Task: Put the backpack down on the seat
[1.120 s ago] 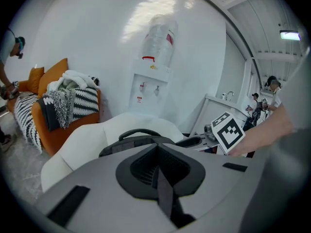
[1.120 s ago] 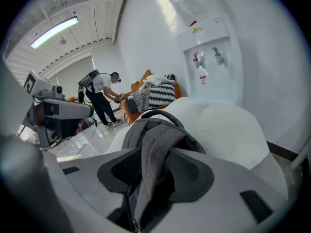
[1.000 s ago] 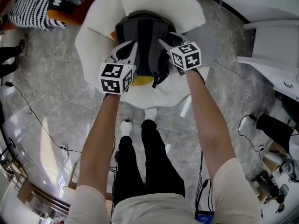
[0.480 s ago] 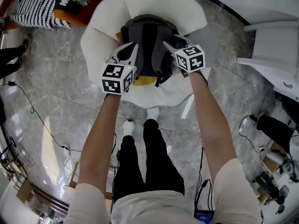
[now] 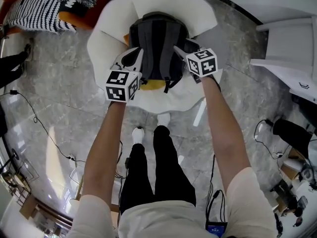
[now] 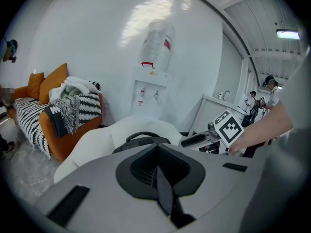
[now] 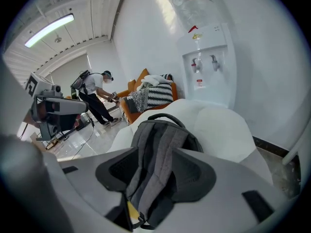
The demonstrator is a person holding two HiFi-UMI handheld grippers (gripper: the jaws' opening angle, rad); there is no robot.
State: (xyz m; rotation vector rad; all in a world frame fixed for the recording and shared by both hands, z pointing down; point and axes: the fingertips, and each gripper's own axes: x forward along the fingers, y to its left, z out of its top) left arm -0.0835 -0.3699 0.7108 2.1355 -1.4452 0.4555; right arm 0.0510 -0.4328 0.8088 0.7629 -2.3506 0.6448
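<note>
A dark grey backpack (image 5: 157, 38) sits upright in the white seat (image 5: 106, 31), its straps towards me. My left gripper (image 5: 134, 56) is at its lower left. In the left gripper view the left gripper (image 6: 156, 152) is shut on a thin black strap (image 6: 164, 191), and the backpack's handle (image 6: 141, 137) shows behind. My right gripper (image 5: 181, 47) is at the bag's lower right. Its jaws have just been opening, so the right gripper (image 7: 156, 165) stands open with the grey shoulder strap (image 7: 163, 144) still lying between the pads.
An orange sofa with a striped blanket (image 5: 42, 9) stands to the left. A water dispenser (image 7: 206, 64) stands against the wall behind the chair, and white furniture (image 5: 292, 48) is at the right. Cables (image 5: 29, 115) trail over the marble floor. Another person (image 7: 95, 98) stands far off.
The chair and backpack have drifted slightly right in the head view. Both grippers stay at the bag's lower corners, little moved. The head view shows no change of grip.
</note>
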